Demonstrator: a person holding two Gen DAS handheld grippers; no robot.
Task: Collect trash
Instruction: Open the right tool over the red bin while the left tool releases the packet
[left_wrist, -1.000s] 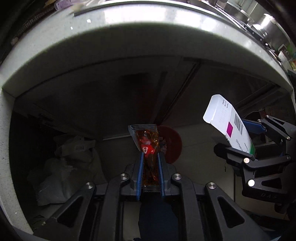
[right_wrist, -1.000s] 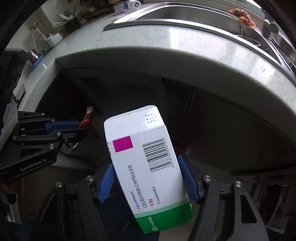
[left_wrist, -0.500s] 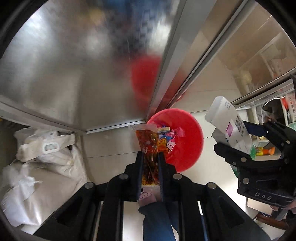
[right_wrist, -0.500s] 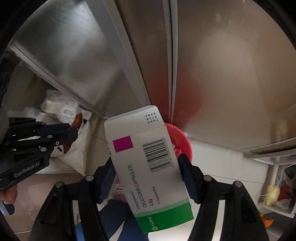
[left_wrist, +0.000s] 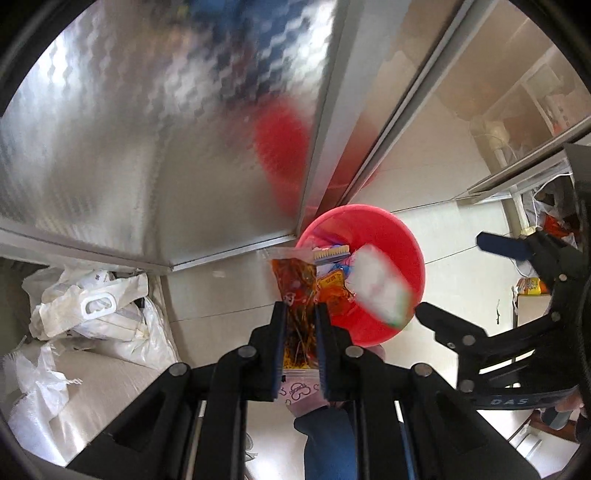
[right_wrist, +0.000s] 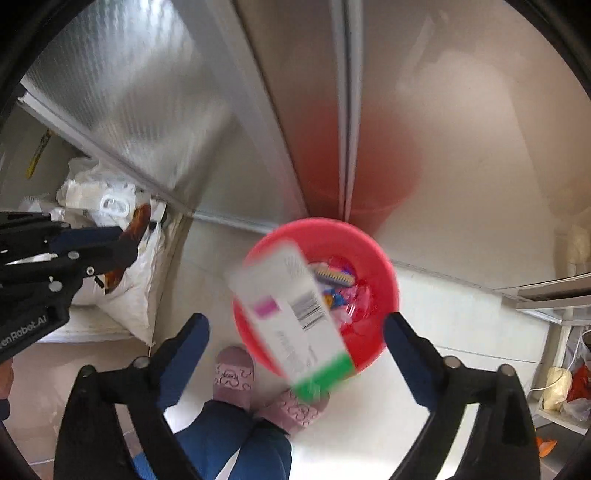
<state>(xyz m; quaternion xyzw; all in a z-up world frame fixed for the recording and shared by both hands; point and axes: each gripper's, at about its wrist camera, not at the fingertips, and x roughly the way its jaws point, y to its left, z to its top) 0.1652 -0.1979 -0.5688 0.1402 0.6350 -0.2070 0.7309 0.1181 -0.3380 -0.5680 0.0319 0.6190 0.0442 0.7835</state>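
The right gripper (right_wrist: 295, 328) points steeply down over the round red plastic basin (right_wrist: 373, 243) on the pale tiled floor (right_wrist: 443, 306). Its jaws have just been opening and now stand wide apart and released. The white cardboard medicine box (right_wrist: 291, 317) with a magenta square, a barcode and a green end is blurred between the blue pads, touching neither, tilted above the near rim of the basin. The basin contains small coloured wrappers (right_wrist: 340, 291).

The left gripper (left_wrist: 300, 345) points straight down just beside the basin's left rim. Its jaws are clenched on the clear plastic sachet of orange-red contents (left_wrist: 297, 291), which stands upright between the pads.

White plastic sacks (left_wrist: 92, 321) lie at the left, under a metal cabinet front (left_wrist: 166, 129). A person's pink slippers (right_wrist: 234, 373) and blue trouser legs (right_wrist: 236, 439) stand near the basin.
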